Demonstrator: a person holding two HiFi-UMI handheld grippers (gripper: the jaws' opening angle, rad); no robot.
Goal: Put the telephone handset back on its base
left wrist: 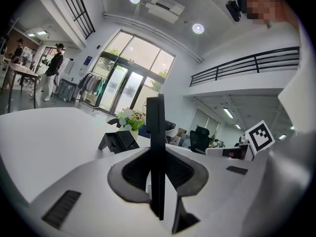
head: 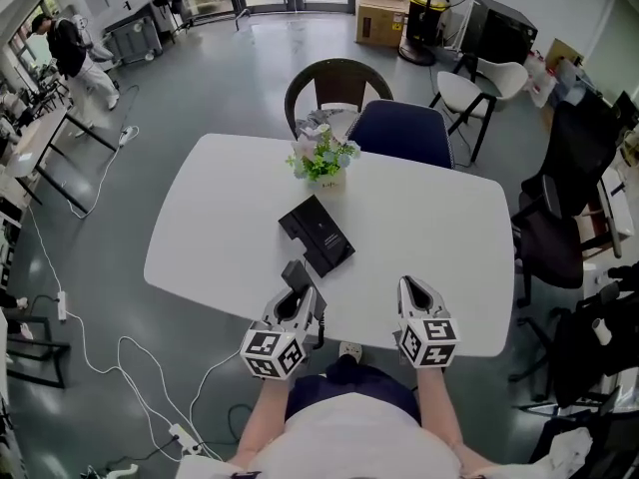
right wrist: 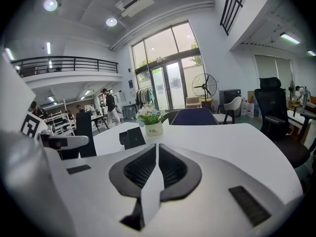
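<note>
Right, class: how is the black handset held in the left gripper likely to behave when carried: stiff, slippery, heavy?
Probably stiff: the handset stands straight up from the left gripper without sagging. Its smooth, narrow sides look slippery, so it might pivot between the jaws. Likely light, being a slim slab.

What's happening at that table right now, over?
Left gripper shut on flat black telephone handset. Right gripper shut, empty. Black wedge-shaped base on white table ahead; nothing between them.

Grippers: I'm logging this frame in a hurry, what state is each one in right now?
Left gripper: closed on the black handset.
Right gripper: closed, nothing between its jaws.
</note>
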